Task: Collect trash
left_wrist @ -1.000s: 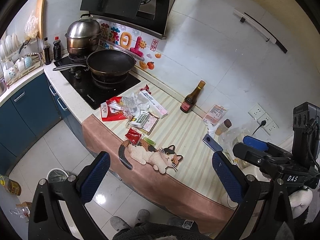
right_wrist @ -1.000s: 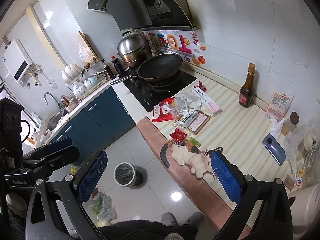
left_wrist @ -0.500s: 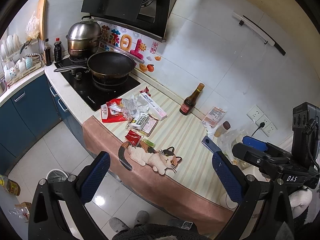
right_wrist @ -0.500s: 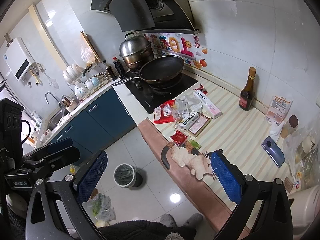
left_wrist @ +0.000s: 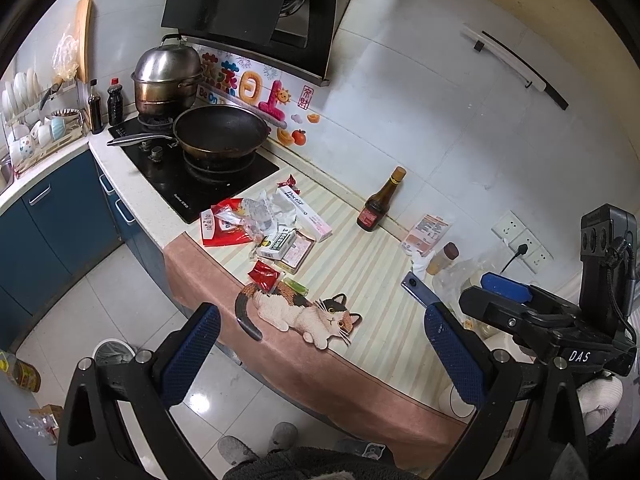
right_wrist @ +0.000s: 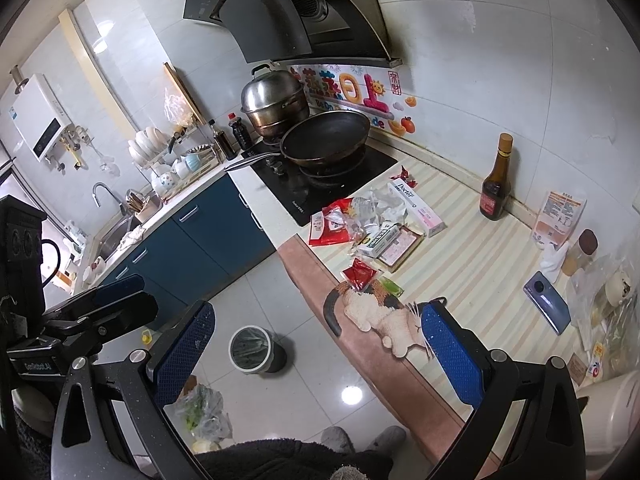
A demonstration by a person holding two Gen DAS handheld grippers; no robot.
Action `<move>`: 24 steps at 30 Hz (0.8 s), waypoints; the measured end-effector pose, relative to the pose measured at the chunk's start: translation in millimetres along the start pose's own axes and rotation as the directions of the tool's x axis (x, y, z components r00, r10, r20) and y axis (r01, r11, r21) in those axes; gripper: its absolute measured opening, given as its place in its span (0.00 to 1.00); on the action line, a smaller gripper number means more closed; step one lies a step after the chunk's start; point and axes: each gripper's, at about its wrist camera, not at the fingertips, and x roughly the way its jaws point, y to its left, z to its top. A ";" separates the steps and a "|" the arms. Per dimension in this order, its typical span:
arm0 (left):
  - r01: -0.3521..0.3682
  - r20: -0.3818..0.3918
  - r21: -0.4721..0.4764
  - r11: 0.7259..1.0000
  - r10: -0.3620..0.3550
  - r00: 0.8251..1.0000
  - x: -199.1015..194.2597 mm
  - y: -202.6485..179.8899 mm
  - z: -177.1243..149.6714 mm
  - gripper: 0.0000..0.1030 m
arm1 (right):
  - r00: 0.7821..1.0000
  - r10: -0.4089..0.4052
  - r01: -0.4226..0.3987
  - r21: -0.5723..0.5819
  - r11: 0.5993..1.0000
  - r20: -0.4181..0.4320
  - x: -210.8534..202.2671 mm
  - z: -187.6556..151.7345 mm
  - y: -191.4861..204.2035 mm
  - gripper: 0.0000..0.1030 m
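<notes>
A heap of trash lies on the striped counter mat (left_wrist: 360,264) beside the stove: a red wrapper (left_wrist: 222,227), crumpled clear plastic (left_wrist: 260,212), a white and pink toothpaste box (left_wrist: 304,209), a small white box (left_wrist: 277,243), a red sachet (left_wrist: 263,274) and a green sachet (left_wrist: 295,285). The same heap shows in the right wrist view, with the red wrapper (right_wrist: 332,223) and the red sachet (right_wrist: 359,273). A small trash bin (right_wrist: 256,349) stands on the floor below the counter. My left gripper (left_wrist: 320,356) is open and empty, held back from the counter edge. My right gripper (right_wrist: 316,356) is open and empty, above the floor.
A wok (left_wrist: 222,131) and a steel pot (left_wrist: 167,80) sit on the black stove. A dark sauce bottle (left_wrist: 380,200), a blue phone (left_wrist: 418,288), a jar (left_wrist: 442,258) and plastic bags stand at the right. Blue cabinets (right_wrist: 200,240) and a dish rack line the left.
Both views have pulled back and shifted slightly, so the trash heap sits a little farther off. Both grippers stay open and empty. Nothing on the counter has moved.
</notes>
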 end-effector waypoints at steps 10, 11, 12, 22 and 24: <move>-0.002 0.003 0.002 1.000 0.002 1.000 -0.6 -1.7 -1.7 1.00 | 1.000 0.006 -0.006 -0.004 1.000 0.001 -0.7 -2.1 -0.3 1.00; -0.002 0.003 0.002 1.000 0.002 1.000 -0.7 -2.0 -1.7 1.00 | 1.000 0.007 -0.007 -0.006 1.000 0.001 -1.7 -2.5 1.8 1.00; -0.002 0.003 0.001 1.000 0.002 1.000 -0.9 -2.0 -1.5 1.00 | 1.000 0.007 -0.007 -0.006 1.000 0.001 -1.8 -2.7 1.5 1.00; 0.007 0.003 -0.001 1.000 -0.007 1.000 -0.7 -4.3 -2.0 1.00 | 1.000 0.010 -0.010 -0.011 1.000 -0.002 -2.8 -2.3 6.9 1.00; 0.006 0.000 0.002 1.000 -0.006 1.000 0.2 -5.8 -3.5 1.00 | 1.000 0.007 -0.007 -0.010 1.000 -0.002 -3.3 -2.7 8.0 1.00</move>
